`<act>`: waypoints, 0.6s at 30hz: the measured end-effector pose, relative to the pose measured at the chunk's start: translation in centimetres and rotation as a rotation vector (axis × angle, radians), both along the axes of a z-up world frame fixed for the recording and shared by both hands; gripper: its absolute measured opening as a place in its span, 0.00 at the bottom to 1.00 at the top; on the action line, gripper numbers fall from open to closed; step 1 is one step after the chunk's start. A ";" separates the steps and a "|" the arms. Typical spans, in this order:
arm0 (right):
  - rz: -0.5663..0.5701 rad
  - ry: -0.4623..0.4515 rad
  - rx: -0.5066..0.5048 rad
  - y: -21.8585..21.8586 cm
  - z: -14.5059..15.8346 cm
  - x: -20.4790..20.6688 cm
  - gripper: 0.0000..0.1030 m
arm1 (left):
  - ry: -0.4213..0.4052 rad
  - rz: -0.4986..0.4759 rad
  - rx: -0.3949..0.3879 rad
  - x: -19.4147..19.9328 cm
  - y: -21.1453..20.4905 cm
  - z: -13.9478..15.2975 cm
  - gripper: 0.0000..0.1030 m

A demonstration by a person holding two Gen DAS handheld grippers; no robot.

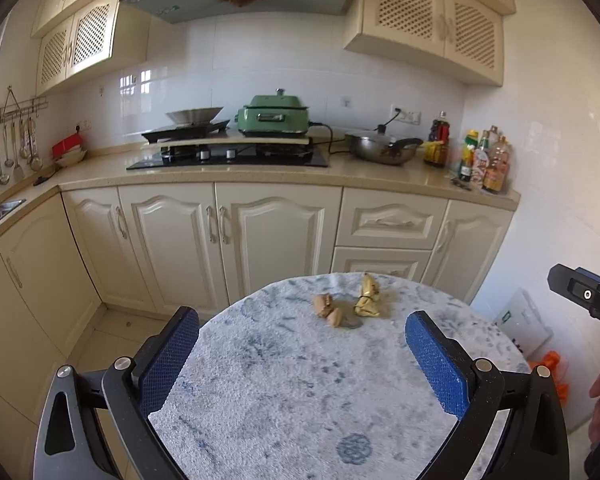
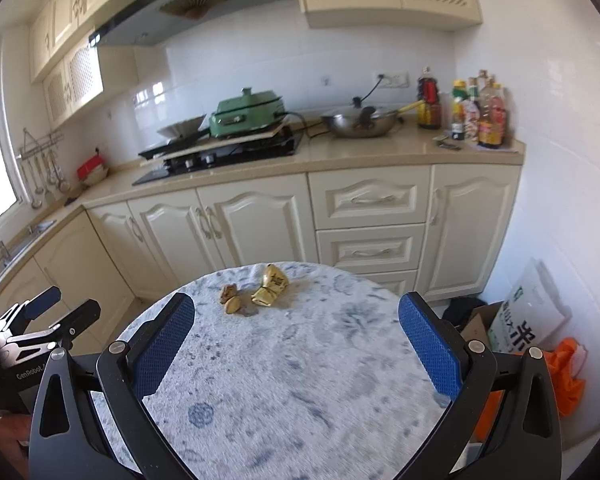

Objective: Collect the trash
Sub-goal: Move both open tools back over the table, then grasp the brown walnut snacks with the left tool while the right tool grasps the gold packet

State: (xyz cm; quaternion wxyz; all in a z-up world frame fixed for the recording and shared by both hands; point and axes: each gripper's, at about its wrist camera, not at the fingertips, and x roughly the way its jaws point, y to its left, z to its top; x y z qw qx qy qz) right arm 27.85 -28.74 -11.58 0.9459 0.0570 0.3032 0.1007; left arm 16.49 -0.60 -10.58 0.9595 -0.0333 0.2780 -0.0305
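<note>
A crumpled gold wrapper point(image 1: 367, 297) point(image 2: 270, 285) and tan nutshell pieces point(image 1: 327, 309) point(image 2: 231, 299) lie near the far edge of a round table with a blue-grey cloth point(image 1: 300, 380) point(image 2: 300, 360). My left gripper point(image 1: 302, 330) is open and empty, held above the table's near half, short of the trash. My right gripper point(image 2: 296, 316) is also open and empty, at a similar distance. Each gripper shows at the side of the other's view: the right gripper at the right edge of the left wrist view point(image 1: 588, 296), the left gripper at the left edge of the right wrist view point(image 2: 44, 320).
Cream kitchen cabinets point(image 1: 228, 232) and a counter with a stove point(image 1: 228, 156), green cooker point(image 1: 274, 116), wok point(image 1: 380, 148) and bottles point(image 1: 488, 160) stand behind the table. On the floor to the right are a rice bag point(image 2: 528, 312), a cardboard box point(image 2: 480, 324) and an orange bag point(image 2: 568, 376).
</note>
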 end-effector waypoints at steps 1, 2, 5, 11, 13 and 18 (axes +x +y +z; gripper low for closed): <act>0.006 0.009 -0.006 0.5 -0.6 0.9 1.00 | 0.009 0.003 0.001 0.9 0.1 -0.5 0.99; 0.011 0.019 -0.010 1.0 -1.2 1.8 1.00 | 0.021 0.004 0.003 1.8 0.1 -0.9 0.99; 0.019 0.062 -0.005 2.1 -3.1 4.7 1.00 | 0.052 0.001 0.008 4.8 0.1 -2.1 0.99; 0.037 0.148 -0.002 3.8 -7.8 10.2 1.00 | 0.114 -0.009 0.013 11.8 -0.4 -5.4 0.99; 0.047 0.173 0.004 4.4 -9.3 11.8 1.00 | 0.134 -0.014 0.021 14.2 -0.8 -6.9 0.99; 0.057 0.224 0.000 5.6 -12.2 15.4 0.97 | 0.192 -0.011 0.025 19.1 -1.3 -9.7 0.99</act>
